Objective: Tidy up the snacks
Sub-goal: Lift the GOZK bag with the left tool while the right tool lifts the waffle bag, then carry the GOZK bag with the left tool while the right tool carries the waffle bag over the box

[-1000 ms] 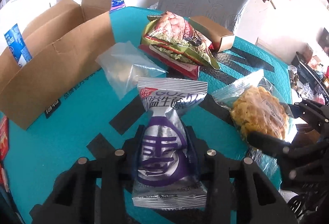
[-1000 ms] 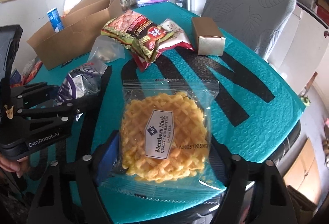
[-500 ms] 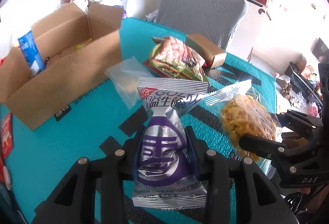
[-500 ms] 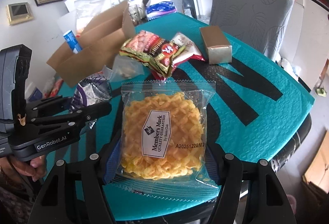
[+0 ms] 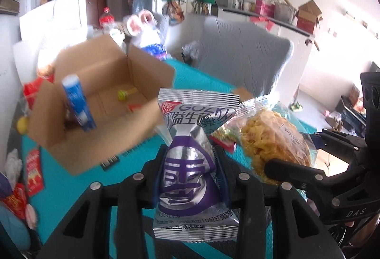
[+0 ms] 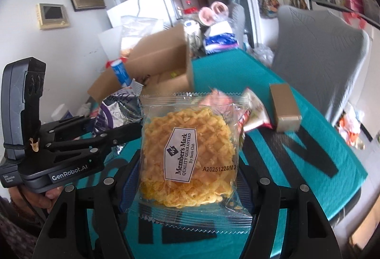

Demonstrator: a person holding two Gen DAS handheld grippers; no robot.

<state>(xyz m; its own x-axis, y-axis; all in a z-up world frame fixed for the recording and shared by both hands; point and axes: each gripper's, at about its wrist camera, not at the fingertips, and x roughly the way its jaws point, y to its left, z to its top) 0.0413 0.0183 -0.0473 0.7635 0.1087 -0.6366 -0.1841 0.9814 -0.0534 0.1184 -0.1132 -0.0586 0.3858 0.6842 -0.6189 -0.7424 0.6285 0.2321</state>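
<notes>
Above the teal table (image 6: 296, 140), left gripper (image 5: 190, 164) clasps the silver-purple packet (image 5: 190, 171) and right gripper (image 6: 187, 164) clasps the waffle snack (image 6: 187, 154), both mid-carry, needing release over the open cardboard box (image 5: 99, 97).

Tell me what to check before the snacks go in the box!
1. Left gripper pinching the silver packet: ok, the packet is squeezed between its fingers.
2. Right gripper holding the waffle bag: ok, a finger on each side.
3. Box open: ok, the flaps stand up.
4. Room in the box: ok, bare floor shows beside the blue tube.
5. Packets over the box: not ok, both are short of it, above the teal table.
6. Grippers clear of each other: cannot tell, they are very near side by side.
</notes>
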